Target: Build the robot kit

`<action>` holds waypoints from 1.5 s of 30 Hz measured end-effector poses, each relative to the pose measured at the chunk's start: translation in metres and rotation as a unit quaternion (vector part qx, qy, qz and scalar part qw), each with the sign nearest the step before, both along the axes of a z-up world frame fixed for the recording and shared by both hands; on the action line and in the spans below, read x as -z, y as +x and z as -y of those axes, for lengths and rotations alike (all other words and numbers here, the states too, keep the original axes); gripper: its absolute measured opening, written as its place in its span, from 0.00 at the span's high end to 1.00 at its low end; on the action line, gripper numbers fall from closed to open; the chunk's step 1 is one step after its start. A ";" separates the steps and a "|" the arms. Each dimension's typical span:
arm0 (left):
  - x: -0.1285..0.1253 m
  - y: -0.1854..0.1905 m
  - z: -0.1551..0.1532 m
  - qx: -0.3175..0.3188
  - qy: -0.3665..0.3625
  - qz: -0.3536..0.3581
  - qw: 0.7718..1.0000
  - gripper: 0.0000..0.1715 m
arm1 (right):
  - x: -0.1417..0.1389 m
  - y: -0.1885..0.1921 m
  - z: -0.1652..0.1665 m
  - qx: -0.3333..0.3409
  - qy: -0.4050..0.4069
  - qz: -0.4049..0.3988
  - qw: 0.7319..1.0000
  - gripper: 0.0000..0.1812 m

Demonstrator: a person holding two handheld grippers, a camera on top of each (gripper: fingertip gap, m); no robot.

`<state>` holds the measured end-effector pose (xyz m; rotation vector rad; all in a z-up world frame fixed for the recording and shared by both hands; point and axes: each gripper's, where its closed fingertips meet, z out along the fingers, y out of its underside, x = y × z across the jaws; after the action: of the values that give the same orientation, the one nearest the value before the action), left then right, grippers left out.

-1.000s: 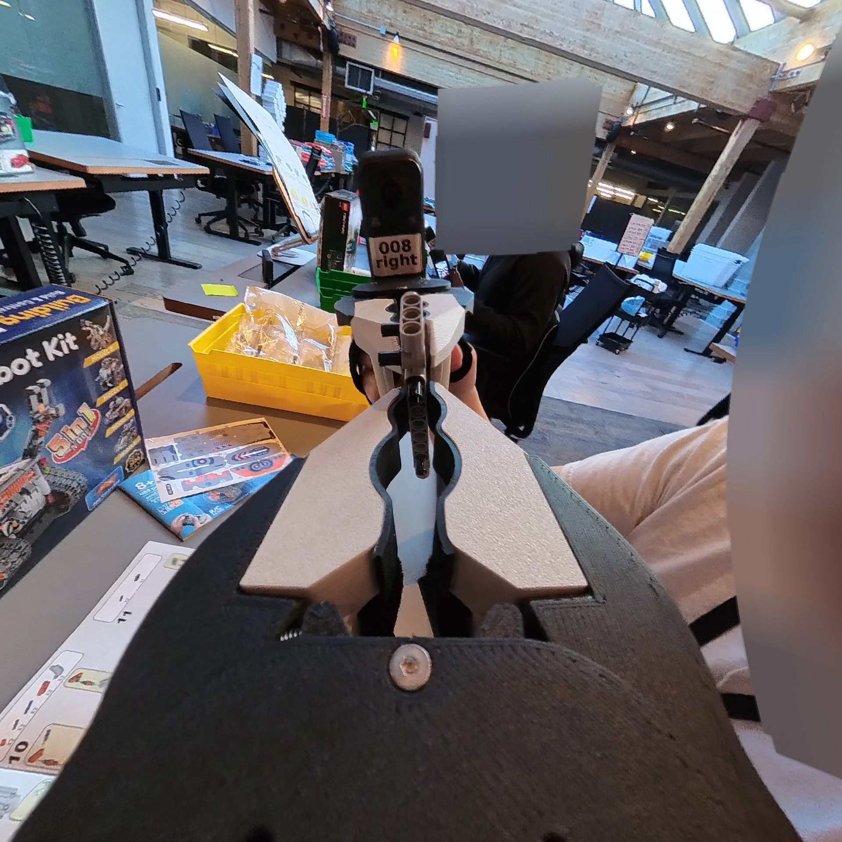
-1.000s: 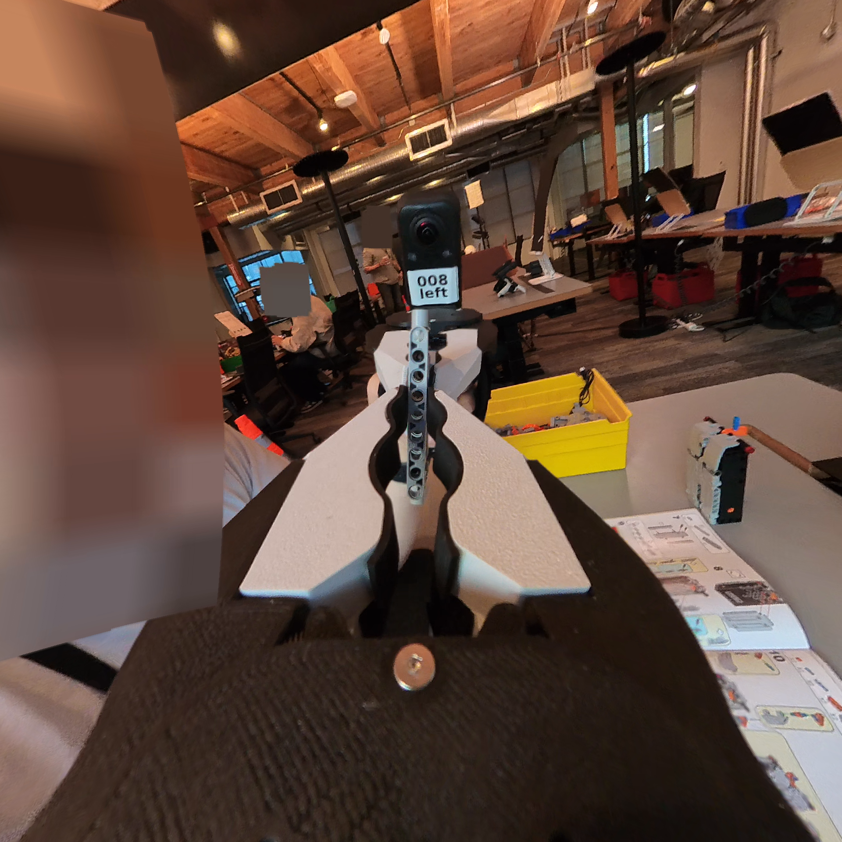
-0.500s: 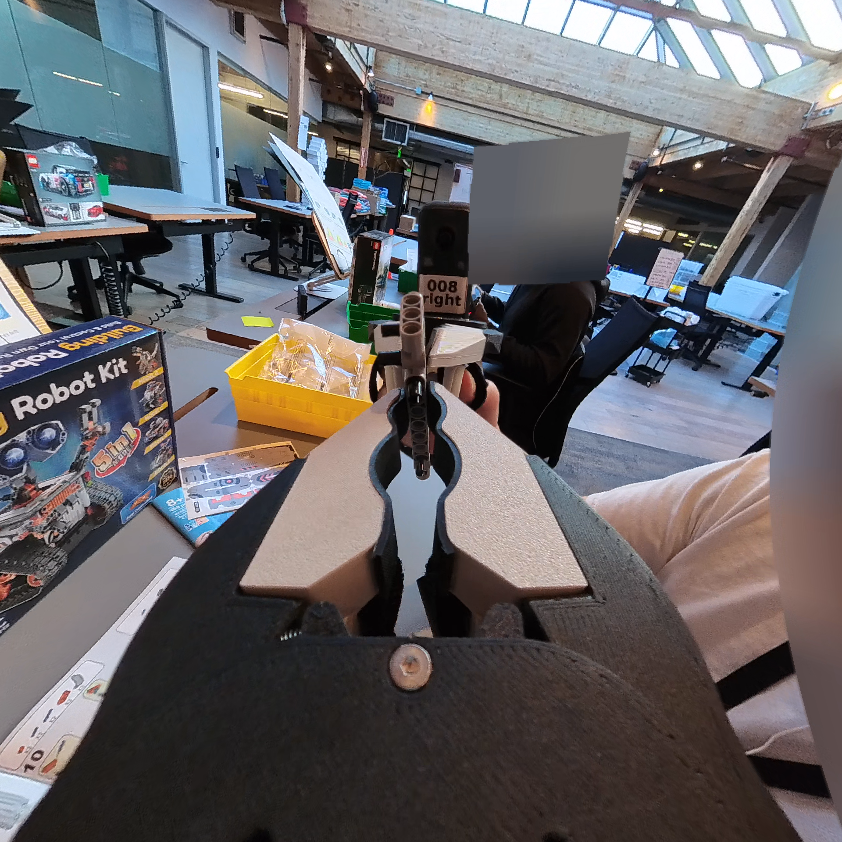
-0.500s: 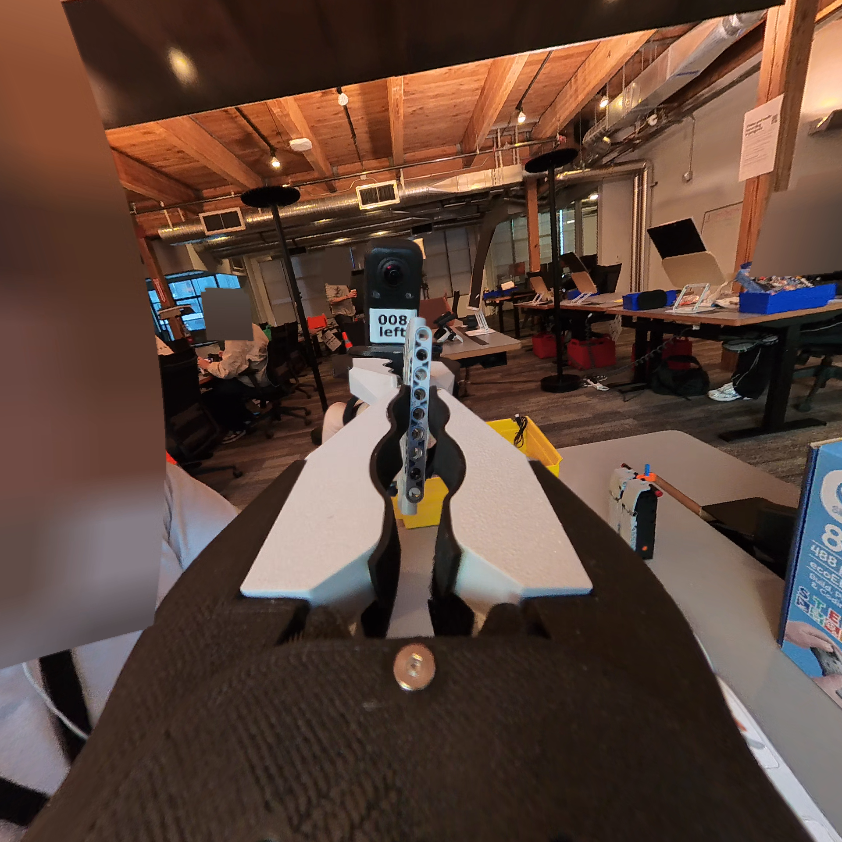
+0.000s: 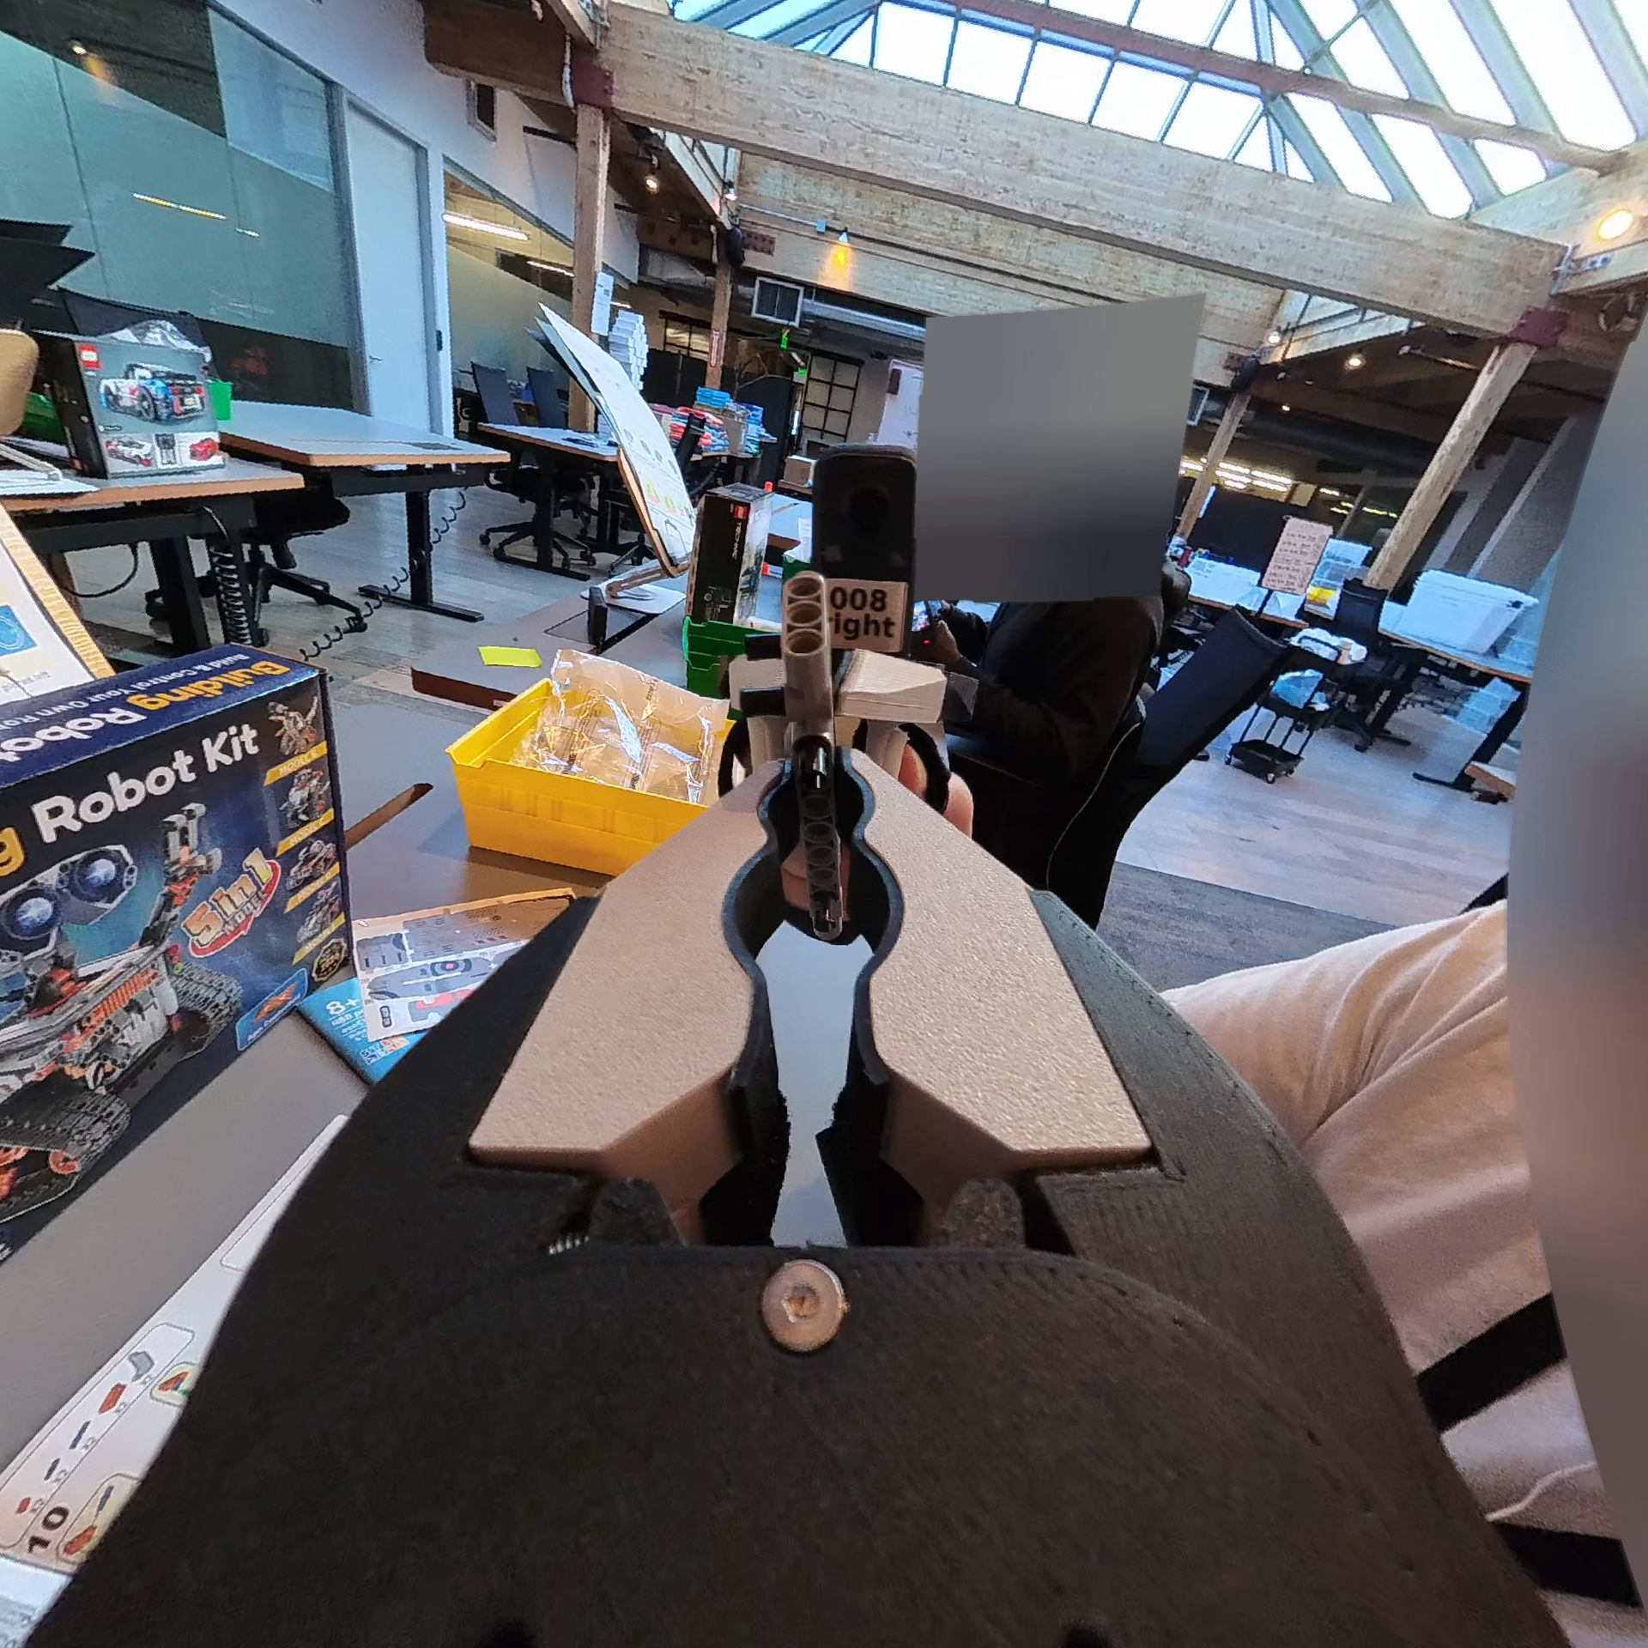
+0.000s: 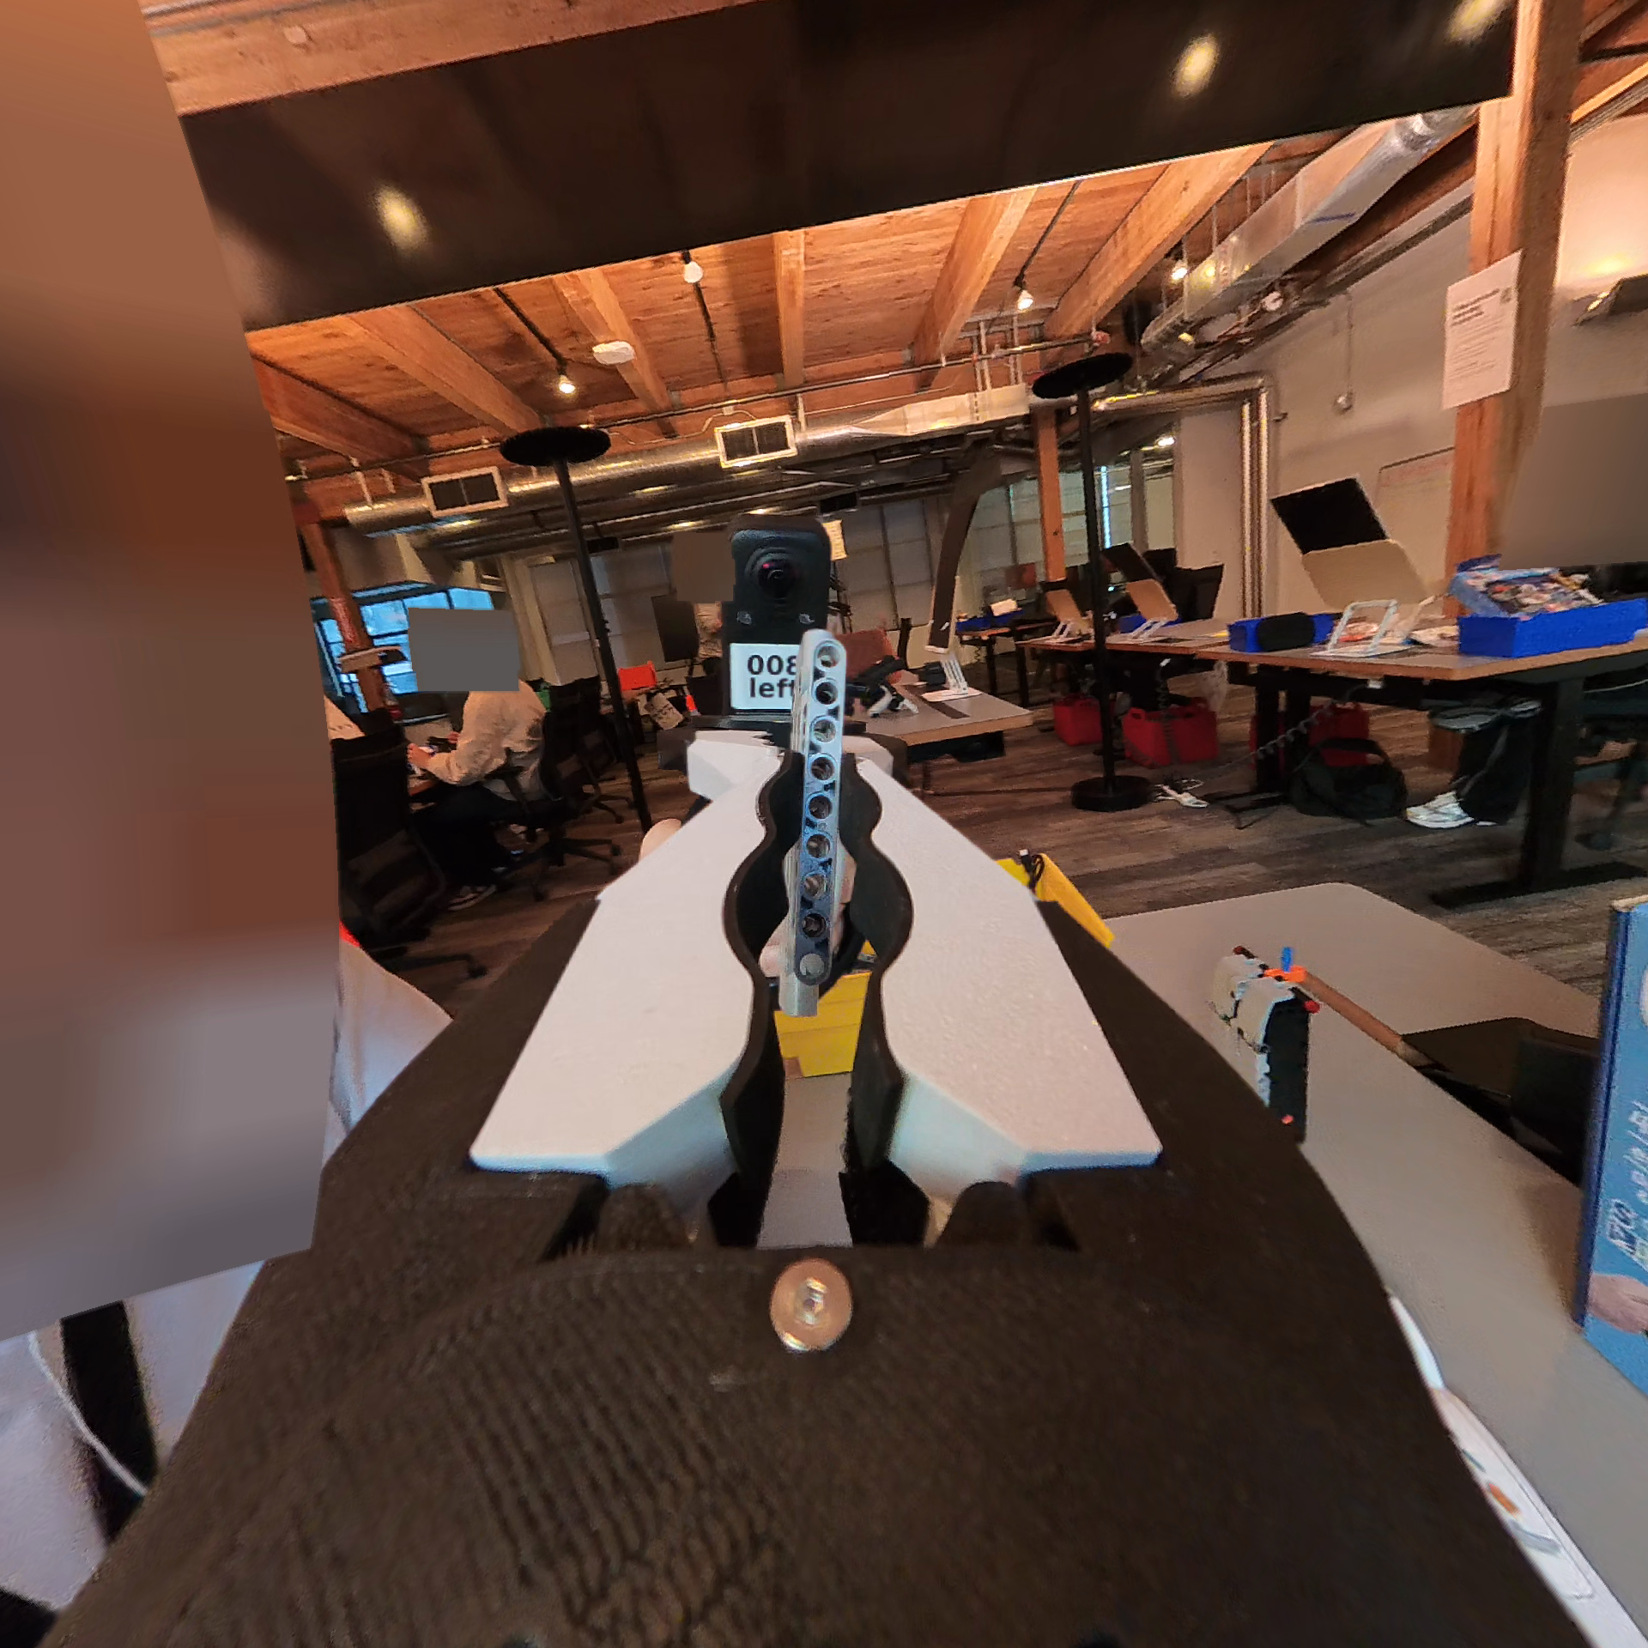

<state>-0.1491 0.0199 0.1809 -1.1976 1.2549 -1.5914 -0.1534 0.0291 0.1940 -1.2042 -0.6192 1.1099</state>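
My left gripper (image 5: pixel 816 771) is shut on a black perforated beam (image 5: pixel 819 847) that stands upright between its tips. My right gripper (image 6: pixel 816 776) is shut on a light grey perforated beam (image 6: pixel 819 803), also upright. The two grippers face each other tip to tip in the air over the table edge. In the left wrist view the grey beam (image 5: pixel 807 651) rises just behind the black one, with the right gripper (image 5: pixel 847 700) beyond. In the right wrist view the left gripper (image 6: pixel 758 749) shows behind the grey beam. I cannot tell whether the beams are joined.
On the grey table (image 6: pixel 1391 1266) stand a yellow bin of plastic bags (image 5: pixel 553 811), a blue robot kit box (image 5: pixel 160 856), leaflets (image 5: pixel 446 954) and an open instruction booklet (image 5: pixel 98 1418). A small black-and-white built module (image 6: pixel 1266 1043) and a blue box (image 6: pixel 1619 1159) are at the right. Left and right tips are no more than a few centimetres apart.
Both grippers have risen and tilted upward together, still tip to tip. The table and booklet have dropped lower in both views. Both stay shut on their beams.
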 end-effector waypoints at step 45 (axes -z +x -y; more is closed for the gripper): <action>0.006 0.002 0.014 0.056 0.021 -0.003 0.998 0.97 | 0.006 -0.001 0.016 -0.092 -0.025 0.008 0.995 0.96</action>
<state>-0.1474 0.0062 0.1749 -1.1245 1.3729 -1.6348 -0.1544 0.0135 0.1877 -1.2175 -0.7308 1.2776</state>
